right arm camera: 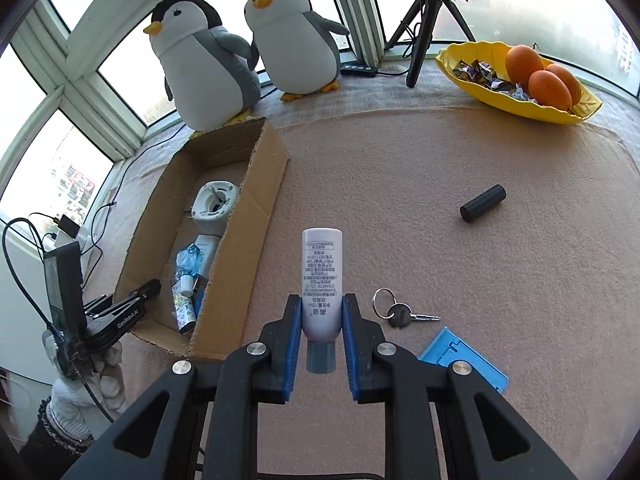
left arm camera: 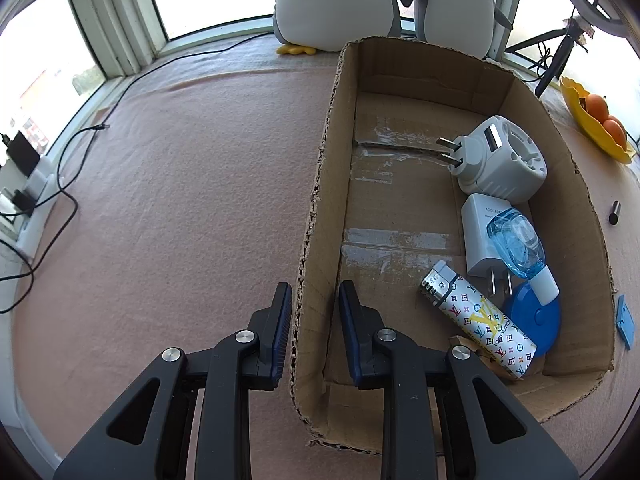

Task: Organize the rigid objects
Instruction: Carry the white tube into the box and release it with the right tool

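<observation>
An open cardboard box [left arm camera: 576,240] stands on the pink cloth. It holds a white travel adapter [left arm camera: 500,160], a white charger [left arm camera: 478,236], a clear blue bottle [left arm camera: 518,246] on a blue disc, and a patterned lighter [left arm camera: 480,320]. My left gripper [left arm camera: 314,292] straddles the box's left wall near the front corner and is shut on it. My right gripper [right arm camera: 322,312] is shut on a white tube [right arm camera: 322,272] with a grey cap, held above the cloth to the right of the box [right arm camera: 256,216]. Keys [right arm camera: 400,314], a blue plastic piece [right arm camera: 464,360] and a black cylinder [right arm camera: 482,203] lie on the cloth.
Two plush penguins [right arm camera: 208,64] stand behind the box by the window. A yellow dish [right arm camera: 516,108] with oranges and sweets and a black tripod [right arm camera: 424,24] are at the back right. Cables and a power strip [left arm camera: 28,200] run along the left edge.
</observation>
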`<action>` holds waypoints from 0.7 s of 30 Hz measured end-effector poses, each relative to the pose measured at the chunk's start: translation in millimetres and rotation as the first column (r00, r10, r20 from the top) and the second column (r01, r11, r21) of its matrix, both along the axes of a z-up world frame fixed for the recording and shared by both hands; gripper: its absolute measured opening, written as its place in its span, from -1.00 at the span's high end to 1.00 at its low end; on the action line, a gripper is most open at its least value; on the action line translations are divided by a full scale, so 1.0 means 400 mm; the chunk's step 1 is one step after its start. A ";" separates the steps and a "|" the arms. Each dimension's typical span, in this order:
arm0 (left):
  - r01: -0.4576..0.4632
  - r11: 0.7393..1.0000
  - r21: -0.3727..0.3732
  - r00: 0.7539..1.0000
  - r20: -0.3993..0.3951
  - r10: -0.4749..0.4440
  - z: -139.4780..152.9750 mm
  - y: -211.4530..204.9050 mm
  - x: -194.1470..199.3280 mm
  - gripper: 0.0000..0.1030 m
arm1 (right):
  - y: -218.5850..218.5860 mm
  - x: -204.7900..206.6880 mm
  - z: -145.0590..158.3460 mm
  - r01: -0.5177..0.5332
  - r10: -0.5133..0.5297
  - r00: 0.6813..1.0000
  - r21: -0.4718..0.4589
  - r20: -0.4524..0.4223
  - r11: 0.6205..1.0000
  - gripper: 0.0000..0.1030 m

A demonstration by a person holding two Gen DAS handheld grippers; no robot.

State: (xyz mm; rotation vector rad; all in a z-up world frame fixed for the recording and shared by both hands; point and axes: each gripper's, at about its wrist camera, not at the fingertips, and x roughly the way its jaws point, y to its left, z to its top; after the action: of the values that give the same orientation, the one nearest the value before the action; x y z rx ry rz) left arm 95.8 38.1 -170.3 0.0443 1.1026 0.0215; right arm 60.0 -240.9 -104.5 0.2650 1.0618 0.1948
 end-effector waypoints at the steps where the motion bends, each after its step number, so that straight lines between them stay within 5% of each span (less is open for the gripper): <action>1: -0.001 1.000 -0.001 1.000 0.000 0.001 0.000 0.000 0.000 0.55 | 0.013 0.000 0.009 -0.013 0.013 1.000 0.007 0.006 1.000 0.66; 21: -0.017 1.000 -0.007 1.000 0.007 0.017 0.001 0.004 -0.001 0.55 | 0.286 0.071 0.000 -0.219 0.220 0.975 -0.016 0.031 0.976 0.66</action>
State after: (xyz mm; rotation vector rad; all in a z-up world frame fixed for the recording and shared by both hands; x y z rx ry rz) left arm 95.2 39.5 -169.9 0.0288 1.0964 0.0326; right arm 88.4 -126.6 -104.6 0.1322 1.0586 0.3897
